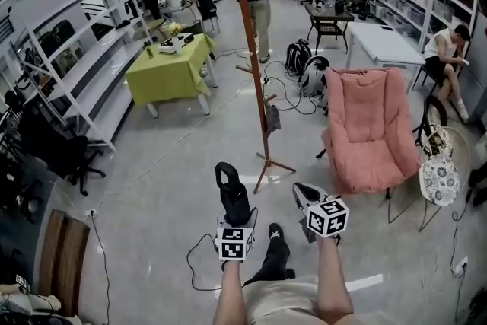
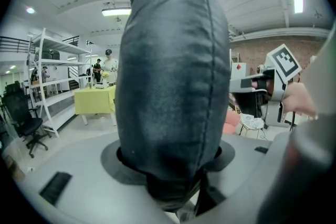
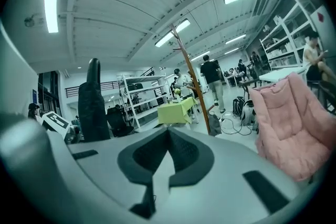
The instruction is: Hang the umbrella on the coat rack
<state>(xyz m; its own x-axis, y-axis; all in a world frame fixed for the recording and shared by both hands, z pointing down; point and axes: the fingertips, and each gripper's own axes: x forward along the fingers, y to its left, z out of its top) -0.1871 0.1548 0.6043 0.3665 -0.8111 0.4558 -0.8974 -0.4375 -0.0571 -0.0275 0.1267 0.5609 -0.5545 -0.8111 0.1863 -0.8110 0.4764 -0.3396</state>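
Plenty of bare floor (image 1: 167, 156) between the person and the coat rack (image 1: 252, 49). A pink chair (image 1: 370, 125) sits just right of the rack's base, and the green surface (image 1: 169, 68) is further off to the left. The left tool (image 1: 235, 218) is clamped round the umbrella (image 1: 230, 192), which is folded in a dark stitched sleeve, loop handle up, upright and well short of the rack. The right tool (image 1: 307, 198) is closed with nothing in it.

Head view steeply down, gripper views low, near level — all share the green table (image 1: 163, 76).
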